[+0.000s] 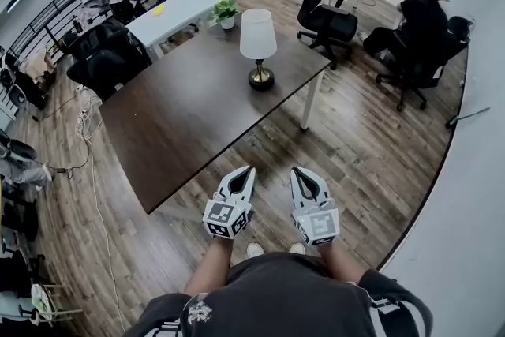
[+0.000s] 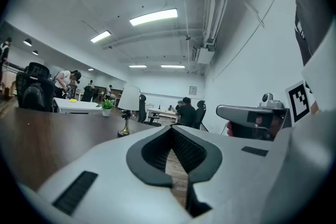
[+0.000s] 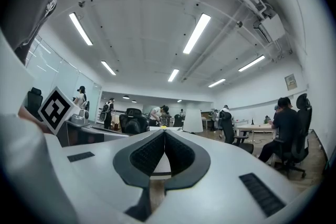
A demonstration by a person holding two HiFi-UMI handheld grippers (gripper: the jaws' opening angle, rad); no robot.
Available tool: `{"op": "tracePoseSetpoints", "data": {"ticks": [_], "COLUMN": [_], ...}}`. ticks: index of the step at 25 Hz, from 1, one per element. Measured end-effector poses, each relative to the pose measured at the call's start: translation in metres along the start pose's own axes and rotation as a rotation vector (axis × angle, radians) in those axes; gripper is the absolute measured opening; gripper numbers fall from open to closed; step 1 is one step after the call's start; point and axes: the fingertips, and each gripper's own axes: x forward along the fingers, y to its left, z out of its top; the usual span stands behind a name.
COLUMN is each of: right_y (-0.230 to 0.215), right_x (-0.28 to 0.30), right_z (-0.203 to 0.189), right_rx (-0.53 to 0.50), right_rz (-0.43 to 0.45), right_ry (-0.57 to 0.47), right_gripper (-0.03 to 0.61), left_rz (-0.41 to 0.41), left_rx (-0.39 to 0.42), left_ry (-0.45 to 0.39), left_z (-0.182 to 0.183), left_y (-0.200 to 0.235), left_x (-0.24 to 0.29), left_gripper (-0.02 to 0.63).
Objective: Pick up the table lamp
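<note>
Abreast, left gripper [image 1: 245, 169] and right gripper [image 1: 299, 170] point level.

Left gripper [image 1: 245, 170]: held level and pointing forward, low in front of the torso. Its own view shows the left gripper [image 2: 170, 129] with jaws closed tip to tip and nothing between them.

Right gripper [image 1: 299, 171]: level, parallel to the left one and just beside it, not touching. Its own view shows the right gripper [image 3: 164, 131] with jaws likewise closed and empty.

The left marker cube [image 1: 226, 219] and right marker cube [image 1: 319, 226] each sit at the rear of their gripper.

The left forearm [image 1: 210, 266] and right forearm [image 1: 344, 263] are bare and reach forward, converging slightly toward the grippers.
</note>
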Motion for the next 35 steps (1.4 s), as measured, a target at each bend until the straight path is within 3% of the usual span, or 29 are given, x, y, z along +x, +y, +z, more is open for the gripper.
{"op": "tracePoseSetpoints", "data": {"ticks": [5,10,17,35], "right_y": [0.01,0.017,0.015,-0.088], "right_x": [0.015,0.025,0.046,0.143], "right_z": [-0.003,-0.012,-0.021,-0.038], "right_rx": [0.095,0.108,0.094,0.138], "right_rz": [-0.026,-0.056,-0.027,-0.004], "right_ry": [0.001,0.026,0.05,0.056], "right_gripper": [0.025,0.025,0.025,0.025], "left_rz": [-0.031,-0.058,-0.04,-0.003], "left_rx": [-0.01,-0.019,-0.047,-0.011], "left_ry": [-0.006,0.0,0.007,0.046], "left_z": [-0.003,-0.009,-0.019,-0.005], "left_y": [0.013,0.026,0.045,0.088], "left_x": [-0.01,-0.018,-0.005,0.123], "left_gripper": [0.008,0.008,0.008,0.008]}}
